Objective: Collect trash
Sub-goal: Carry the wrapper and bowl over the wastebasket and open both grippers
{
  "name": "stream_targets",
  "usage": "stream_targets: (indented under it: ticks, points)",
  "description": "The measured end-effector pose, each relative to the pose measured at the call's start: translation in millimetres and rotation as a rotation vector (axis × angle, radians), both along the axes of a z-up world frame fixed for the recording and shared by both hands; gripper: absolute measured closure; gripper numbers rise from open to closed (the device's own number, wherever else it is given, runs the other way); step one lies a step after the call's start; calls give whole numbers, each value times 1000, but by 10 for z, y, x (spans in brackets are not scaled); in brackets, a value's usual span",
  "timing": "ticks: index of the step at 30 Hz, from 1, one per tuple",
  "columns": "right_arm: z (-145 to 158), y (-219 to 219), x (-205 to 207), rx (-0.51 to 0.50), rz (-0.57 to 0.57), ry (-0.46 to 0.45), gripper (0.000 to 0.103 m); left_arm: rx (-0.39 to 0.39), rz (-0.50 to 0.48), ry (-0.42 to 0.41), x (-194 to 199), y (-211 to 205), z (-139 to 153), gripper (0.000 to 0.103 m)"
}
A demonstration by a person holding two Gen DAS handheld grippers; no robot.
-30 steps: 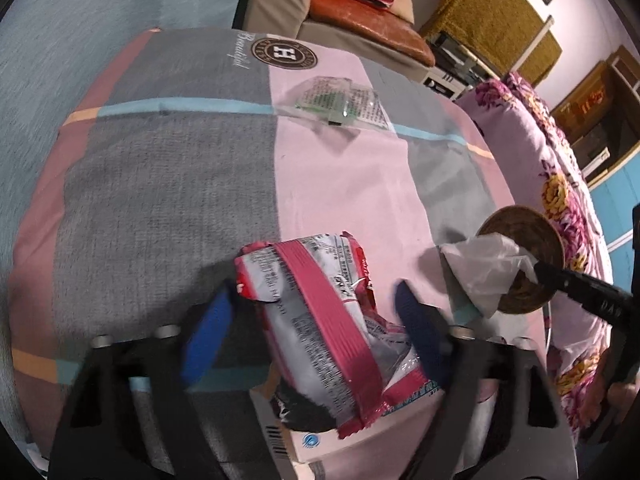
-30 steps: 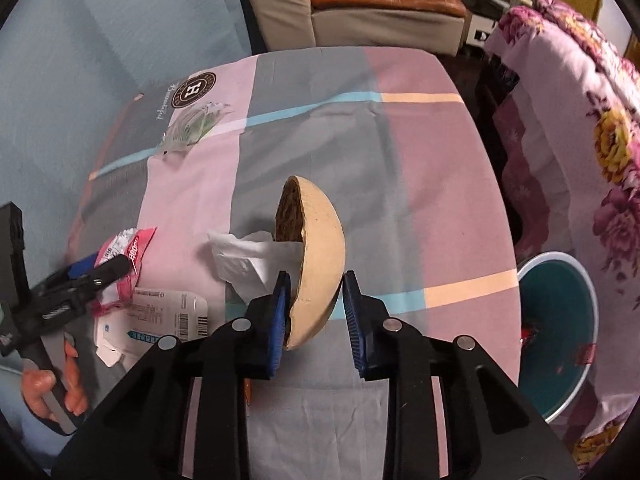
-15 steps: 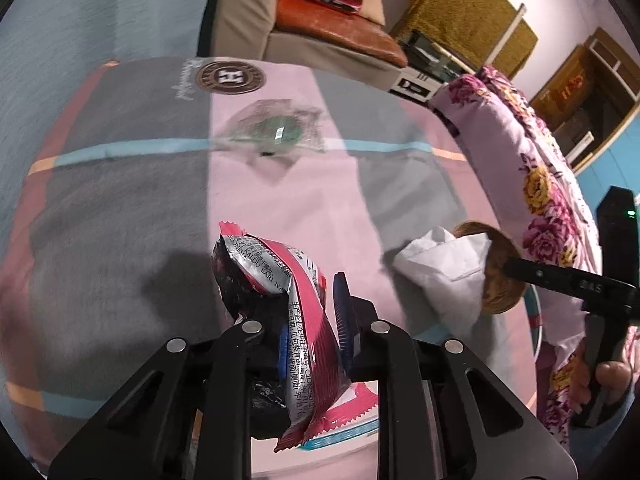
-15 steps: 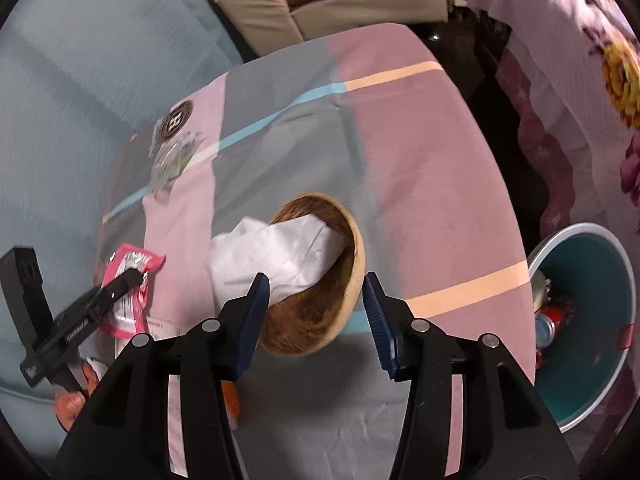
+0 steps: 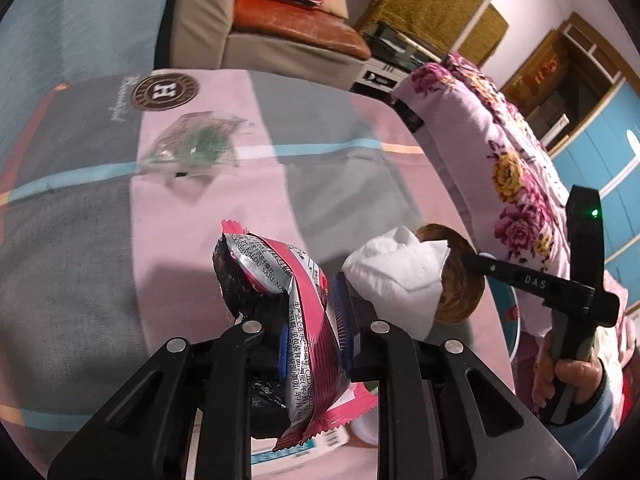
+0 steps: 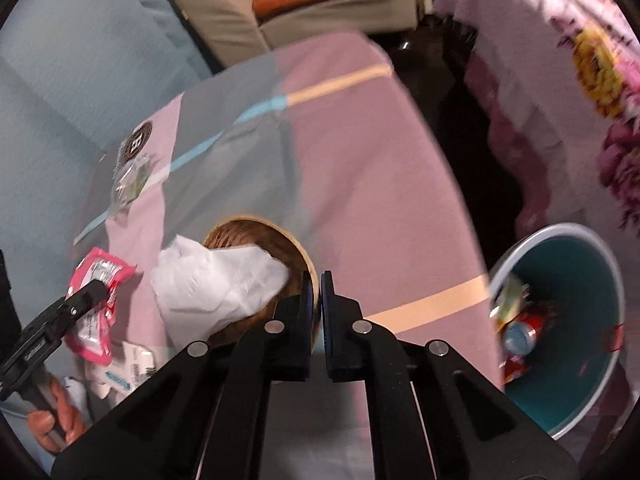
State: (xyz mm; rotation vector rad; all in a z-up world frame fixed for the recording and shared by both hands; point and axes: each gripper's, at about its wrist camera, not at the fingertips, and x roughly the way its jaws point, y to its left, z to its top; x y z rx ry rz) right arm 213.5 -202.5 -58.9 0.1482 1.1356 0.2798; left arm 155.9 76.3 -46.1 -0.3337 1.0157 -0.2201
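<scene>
My left gripper is shut on a red and silver snack wrapper and holds it above the table. The wrapper also shows in the right wrist view. My right gripper is shut on the rim of a brown wooden bowl, lifted and tilted, with a crumpled white tissue in it. The bowl and tissue also show in the left wrist view. A teal trash bin with a can and wrappers inside stands on the floor at right.
A clear plastic bag with green print lies far on the striped tablecloth. A white labelled packet lies near the table's front. A floral-covered couch stands at right, an armchair beyond the table.
The left gripper closed on the snack wrapper and lifted it. The right gripper closed tight on the bowl's rim and carried the bowl with the tissue toward the bin side.
</scene>
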Motion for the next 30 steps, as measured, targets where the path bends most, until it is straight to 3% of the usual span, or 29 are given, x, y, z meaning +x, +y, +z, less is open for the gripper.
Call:
stream_targets:
  ticks: [3, 8, 14, 21, 30]
  points:
    - [99, -18, -28, -33, 6, -44, 98, -17, -39, -15, 37, -160, 78, 84]
    - [138, -88, -46, -25, -3, -50, 98, 21, -141, -28, 150, -609, 85, 84]
    - [170, -235, -75, -16, -13, -57, 98, 52, -203, 42, 372, -960, -205, 84]
    - [261, -529, -70, 16, -61, -83, 98, 86, -197, 103, 453, -1036, -457, 84]
    - [443, -1131, -214, 49, -159, -131, 98, 110, -126, 54, 360, -899, -146, 84]
